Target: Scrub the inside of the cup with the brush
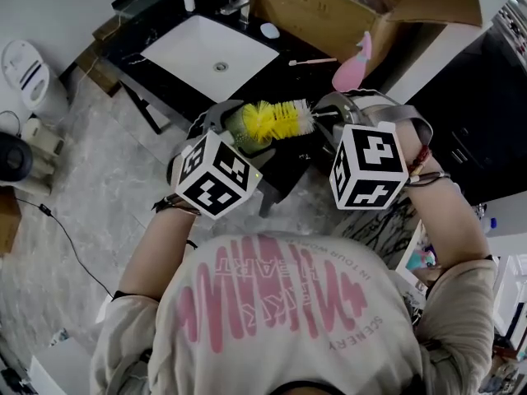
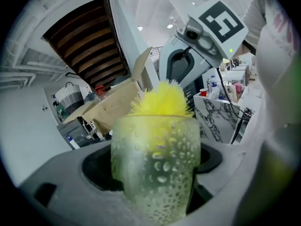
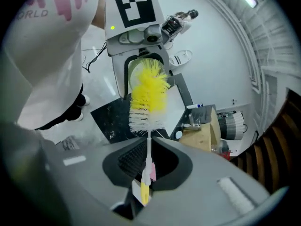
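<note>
The right tool (image 3: 146, 171) had its 2 jaws closed narrowly on the thin white handle of a bottle brush (image 3: 149, 98) with a yellow bristle tip and a band of white bristles behind it. A small pink and yellow tag sat on the handle just at the jaws. The brush pointed straight away from this tool toward the left tool (image 2: 155, 173), whose 2 jaws were clamped on either side of a translucent, pale green dimpled cup (image 2: 157, 168). The cup's open mouth faced away from that tool and toward the brush.

In the left gripper view the yellow bristles stood bunched at the rim and above it, and a yellow tint showed through the upper wall. How deep the brush reached I could not tell. In the head view the brush (image 1: 276, 120) lay roughly level between the 2 marker cubes, its yellow end at the cup (image 1: 234, 122) and its white bristles outside, toward the right tool.

Both tools were held up in front of the person's white shirt with pink lettering (image 1: 280, 319), above the near edge of a dark marbled counter (image 1: 160, 85). Set into it was a white rectangular sink (image 1: 206, 52) with a metal faucet (image 1: 239, 5) behind. A pink spray bottle (image 1: 354, 62) stood near an open cardboard box (image 1: 329, 19) to the right.
</note>
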